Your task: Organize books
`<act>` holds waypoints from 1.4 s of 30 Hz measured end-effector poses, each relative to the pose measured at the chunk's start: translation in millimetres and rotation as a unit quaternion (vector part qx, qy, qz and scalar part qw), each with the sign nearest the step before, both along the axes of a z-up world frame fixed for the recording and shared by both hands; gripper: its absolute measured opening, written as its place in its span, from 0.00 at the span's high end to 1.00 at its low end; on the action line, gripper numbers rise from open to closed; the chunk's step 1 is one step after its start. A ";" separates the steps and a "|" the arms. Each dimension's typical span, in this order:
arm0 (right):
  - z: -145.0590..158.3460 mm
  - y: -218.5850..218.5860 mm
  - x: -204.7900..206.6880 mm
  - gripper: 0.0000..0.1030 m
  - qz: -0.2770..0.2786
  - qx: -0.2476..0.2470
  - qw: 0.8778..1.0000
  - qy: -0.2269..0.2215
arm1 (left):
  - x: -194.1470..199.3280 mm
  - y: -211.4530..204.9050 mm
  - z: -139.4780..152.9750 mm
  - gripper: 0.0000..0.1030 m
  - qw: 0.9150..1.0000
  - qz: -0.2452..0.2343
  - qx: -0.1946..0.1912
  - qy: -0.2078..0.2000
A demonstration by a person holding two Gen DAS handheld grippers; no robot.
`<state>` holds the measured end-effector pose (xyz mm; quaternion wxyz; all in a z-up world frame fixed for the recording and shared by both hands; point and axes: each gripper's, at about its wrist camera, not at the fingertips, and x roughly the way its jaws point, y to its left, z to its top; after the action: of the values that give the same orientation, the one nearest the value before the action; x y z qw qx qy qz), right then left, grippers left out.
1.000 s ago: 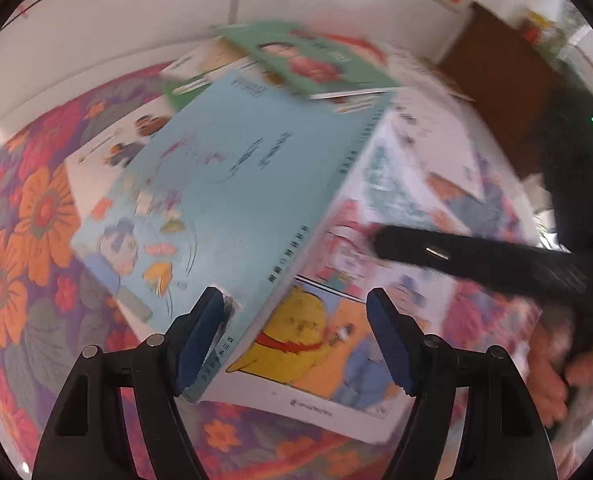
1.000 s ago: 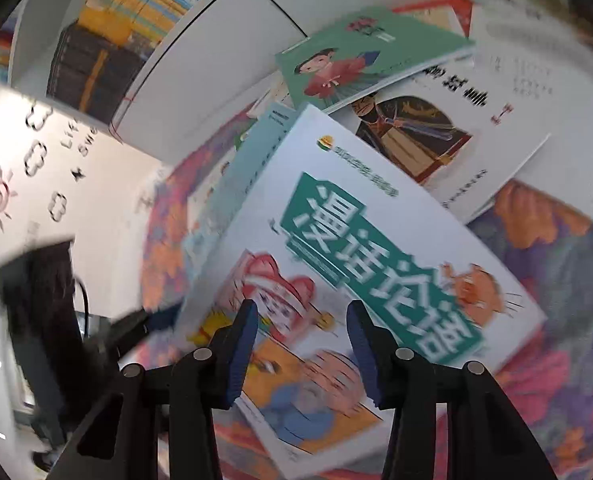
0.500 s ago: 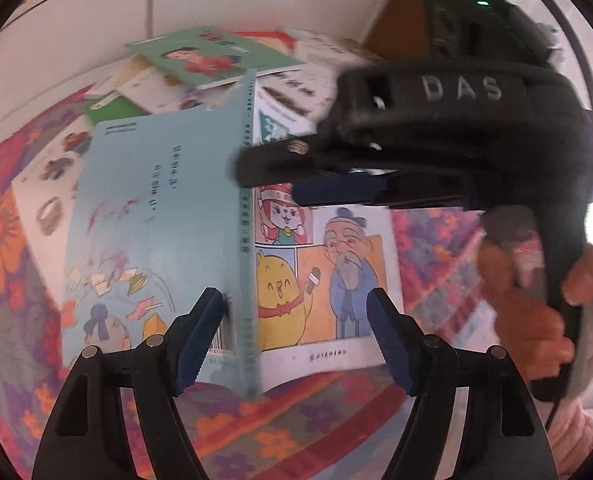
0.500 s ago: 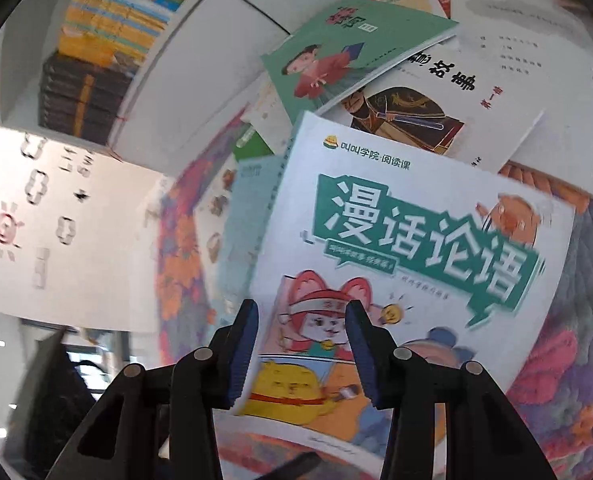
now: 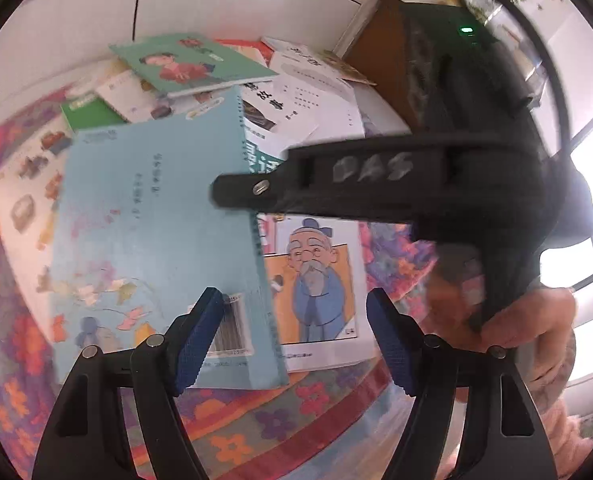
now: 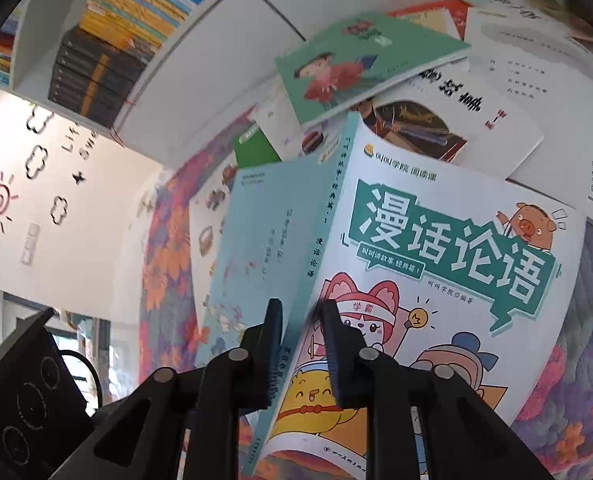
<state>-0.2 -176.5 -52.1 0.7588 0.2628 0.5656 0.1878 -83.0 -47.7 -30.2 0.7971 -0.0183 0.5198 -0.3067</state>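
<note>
1. As the left gripper hangs with jaws apart and empty, the pale blue and white paperback book stands tented just beyond it on the flowered quilt; bare quilt lies nearest.
2. In the right view, the right gripper is closing over the book's spine; pinch squarely, since scattered books crowd the far side.

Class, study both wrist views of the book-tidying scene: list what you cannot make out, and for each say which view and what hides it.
- Left wrist: the comic book title, covered by the right gripper.
- Left wrist: the lettering on the right gripper, blurred.
- Right wrist: the white storybook cover, partly under the green book.
- Right wrist: the comic book's lower corner, behind the gripper fingers closing on its spine.
- Right wrist: shelf spines, too small.
</note>
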 end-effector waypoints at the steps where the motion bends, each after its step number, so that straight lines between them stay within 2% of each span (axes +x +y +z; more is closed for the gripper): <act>1: 2.6 -4.1 -0.6 0.85 -0.007 0.010 1.000 -0.008 | -1.0 0.4 2.4 0.31 1.000 0.003 0.008 -0.003; 4: 19.8 -16.1 -9.8 0.85 -0.017 0.020 0.999 -0.032 | -3.0 8.9 9.9 0.29 0.998 0.035 0.046 -0.022; 5: 25.5 -19.9 -12.6 0.86 -0.019 0.021 0.999 -0.037 | -4.4 11.9 13.7 0.29 0.998 0.037 0.042 -0.026; 9: 44.6 -31.7 -17.9 0.86 -0.026 0.027 0.998 -0.052 | -14.4 12.2 23.4 0.29 0.999 0.019 0.006 -0.030; 13: 66.5 -56.2 -27.7 0.86 -0.044 0.041 0.995 -0.075 | -24.8 -29.7 27.9 0.29 0.997 -0.055 -0.052 -0.008; 16: 86.4 -73.0 -38.8 0.87 -0.057 0.041 0.993 -0.096 | -37.8 -71.6 36.8 0.31 0.993 -0.100 -0.064 -0.017; 17: 94.6 -79.5 -43.5 0.89 -0.061 0.036 0.992 -0.105 | -39.7 -78.0 40.1 0.31 0.991 -0.106 -0.076 -0.016; 19: 110.6 -94.9 -52.0 0.99 -0.063 0.033 0.989 -0.127 | -41.5 -85.2 47.4 0.30 0.988 -0.113 -0.100 -0.014; 22: 125.6 -106.2 -56.2 0.99 -0.048 0.054 0.988 -0.133 | -45.0 -79.9 53.0 0.31 0.987 -0.108 -0.122 -0.007; 24: 125.6 -90.0 -53.7 0.99 -0.025 0.037 0.990 -0.131 | -44.0 -66.0 53.3 0.30 0.989 -0.086 -0.121 -0.008; 27: 108.0 -69.8 -46.2 0.99 0.012 0.044 0.994 -0.099 | -42.2 -36.7 49.2 0.27 0.990 -0.065 -0.128 0.003; 30: 100.0 -72.8 -48.2 0.99 0.013 0.011 0.994 -0.110 | -32.6 -32.4 38.3 0.25 0.987 -0.066 -0.146 0.023; 32: 93.1 -83.9 -47.3 0.99 -0.009 0.039 0.995 -0.091 | -28.7 -42.4 32.3 0.25 0.981 -0.079 -0.170 0.045; 33: 91.5 -87.7 -46.6 0.99 -0.011 0.045 0.995 -0.085 | -28.9 -48.4 31.2 0.25 0.981 -0.083 -0.169 0.044; 37: 91.5 -95.9 -49.9 0.98 -0.007 0.004 0.997 -0.082 | -29.8 -73.3 30.2 0.19 0.986 -0.097 -0.133 0.024; 42: 89.7 -108.1 -51.2 0.93 0.014 -0.012 0.998 -0.066 | -22.0 -95.1 22.1 0.17 0.990 -0.096 -0.107 0.004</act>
<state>-51.3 -284.5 37.6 0.7946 0.2327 0.5204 0.2088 -105.0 -142.8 -8.2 0.7552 -0.0545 0.4868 -0.4356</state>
